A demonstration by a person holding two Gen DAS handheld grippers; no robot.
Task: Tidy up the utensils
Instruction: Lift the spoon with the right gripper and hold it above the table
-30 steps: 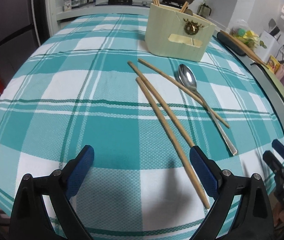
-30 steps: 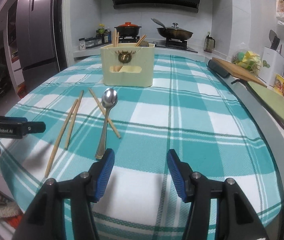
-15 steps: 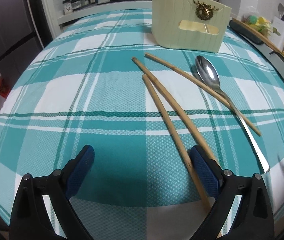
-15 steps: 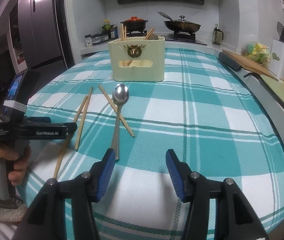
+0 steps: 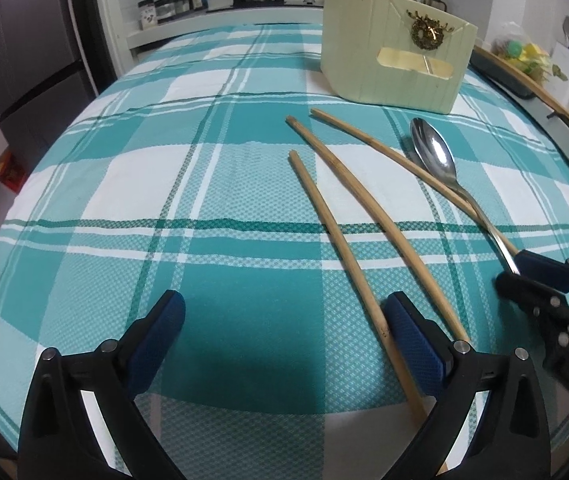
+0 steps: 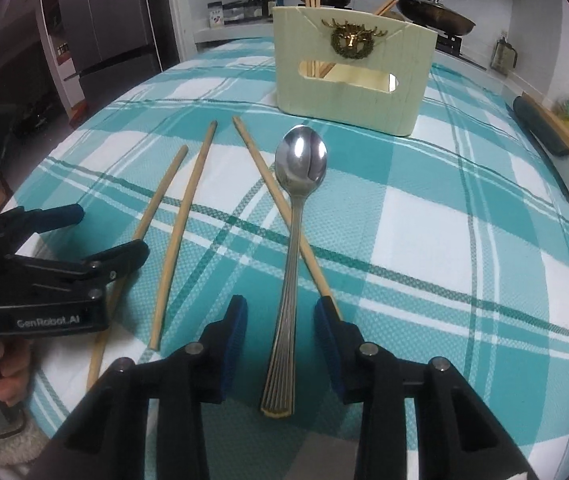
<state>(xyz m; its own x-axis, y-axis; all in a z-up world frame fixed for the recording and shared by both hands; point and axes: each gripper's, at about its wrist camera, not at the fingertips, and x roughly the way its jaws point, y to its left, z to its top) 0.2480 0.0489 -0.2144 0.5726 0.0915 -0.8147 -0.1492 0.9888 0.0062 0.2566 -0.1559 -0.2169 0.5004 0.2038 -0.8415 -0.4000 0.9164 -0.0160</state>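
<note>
Chopsticks lie loose on the teal plaid tablecloth (image 5: pixel 124 184) in the left wrist view — three of them, side by side. The nearest chopstick (image 5: pixel 348 264) runs down to the right pad of the left gripper (image 5: pixel 284 332), whose fingers are spread wide and grasp nothing. The spoon (image 5: pixel 436 160) lies to the right, its bowl toward the cream utensil holder (image 5: pixel 388 64) at the far side. The right gripper (image 5: pixel 524 276) is at the right edge, at the spoon's handle end.

In the right wrist view the right gripper (image 6: pixel 280 332) is released, with its fingers on both sides of the spoon (image 6: pixel 296 220) handle — not closed on it. One chopstick (image 6: pixel 284 208) passes under the handle. The left gripper (image 6: pixel 96 232) stands at the left.
</note>
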